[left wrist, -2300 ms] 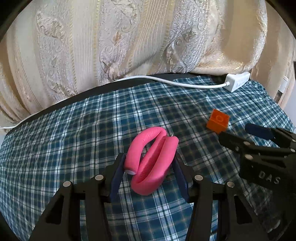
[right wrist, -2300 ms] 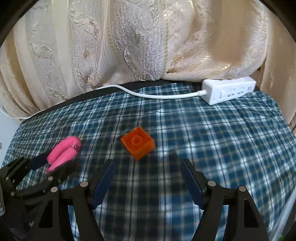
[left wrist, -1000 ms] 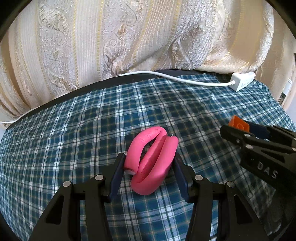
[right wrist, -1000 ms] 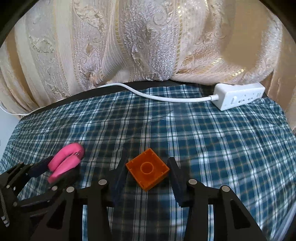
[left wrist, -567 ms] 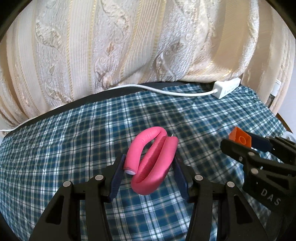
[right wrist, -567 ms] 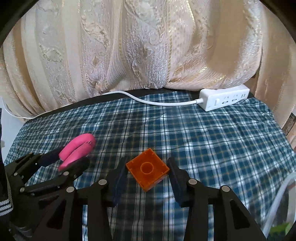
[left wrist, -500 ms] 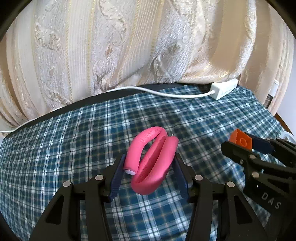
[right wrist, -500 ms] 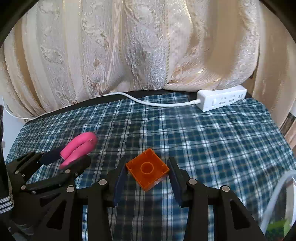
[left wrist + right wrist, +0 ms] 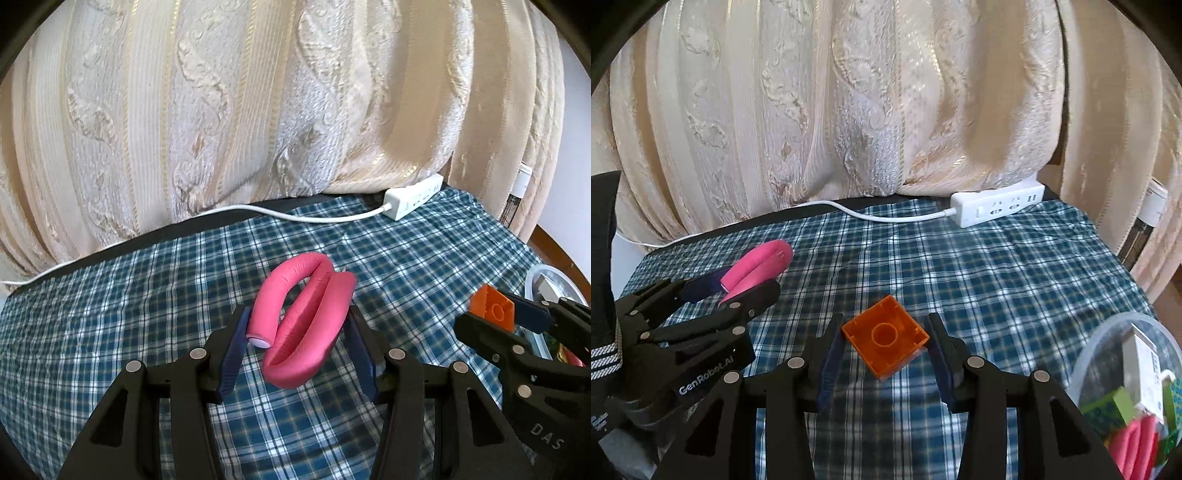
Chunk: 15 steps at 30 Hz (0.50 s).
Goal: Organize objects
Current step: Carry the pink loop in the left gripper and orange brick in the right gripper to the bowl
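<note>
left gripper (image 9: 295,345) clamps a bent pink foam roller (image 9: 303,321), right gripper (image 9: 884,354) an orange plastic brick (image 9: 886,341), seemingly bound for the clear plastic tub (image 9: 1108,332).

Two grippers: the left gripper (image 9: 295,343) and the right gripper (image 9: 884,350). One pink foam roller (image 9: 306,325), bent double. One orange building block (image 9: 886,341). One white power strip (image 9: 997,208) with one white cable (image 9: 886,216), at the far edge of the bench. One blue plaid cloth (image 9: 997,288) over the bench. One clear plastic container (image 9: 1108,332) at the near right corner; the items inside overlap and cannot be counted. One cream curtain (image 9: 868,110) behind the far edge.
</note>
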Each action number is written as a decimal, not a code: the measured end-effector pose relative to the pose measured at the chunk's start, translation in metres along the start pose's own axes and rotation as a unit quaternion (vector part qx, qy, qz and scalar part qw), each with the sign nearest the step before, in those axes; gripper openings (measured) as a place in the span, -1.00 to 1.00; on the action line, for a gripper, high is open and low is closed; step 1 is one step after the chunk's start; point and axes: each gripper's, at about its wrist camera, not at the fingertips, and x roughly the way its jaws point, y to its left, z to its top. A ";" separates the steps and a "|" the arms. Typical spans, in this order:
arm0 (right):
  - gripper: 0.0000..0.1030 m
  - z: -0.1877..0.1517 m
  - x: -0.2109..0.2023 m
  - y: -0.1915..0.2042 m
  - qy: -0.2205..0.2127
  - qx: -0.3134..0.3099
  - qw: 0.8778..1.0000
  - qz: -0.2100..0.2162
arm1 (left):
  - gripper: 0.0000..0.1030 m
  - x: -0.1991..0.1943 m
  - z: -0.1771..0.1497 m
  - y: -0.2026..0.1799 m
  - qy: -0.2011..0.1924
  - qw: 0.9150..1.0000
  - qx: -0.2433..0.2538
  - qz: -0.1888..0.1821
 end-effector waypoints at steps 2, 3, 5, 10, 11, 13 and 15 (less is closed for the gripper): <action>-0.10 -0.003 -0.006 -0.002 -0.003 0.002 1.000 -0.001 | 0.03 -0.003 -0.001 -0.003 -0.004 1.000 0.004 -0.001; -0.10 -0.004 -0.009 -0.003 -0.005 0.005 1.000 -0.001 | 0.03 -0.004 -0.001 -0.004 -0.005 1.000 0.005 -0.001; -0.10 -0.007 -0.013 -0.006 -0.007 0.009 1.000 -0.002 | 0.03 -0.007 -0.001 -0.007 -0.009 1.000 0.008 -0.003; -0.10 -0.013 -0.024 -0.013 -0.011 0.018 1.000 -0.004 | 0.03 -0.012 -0.002 -0.012 -0.015 1.000 0.014 -0.006; -0.10 -0.013 -0.026 -0.015 -0.012 0.020 1.000 -0.005 | 0.03 -0.013 -0.002 -0.013 -0.016 1.000 0.015 -0.007; -0.10 -0.014 -0.031 -0.018 -0.016 0.024 1.000 -0.006 | 0.03 -0.014 -0.002 -0.016 -0.017 1.000 0.017 -0.008; -0.10 -0.015 -0.035 -0.021 -0.019 0.030 0.999 -0.007 | 0.03 -0.015 -0.002 -0.018 -0.018 1.000 0.020 -0.010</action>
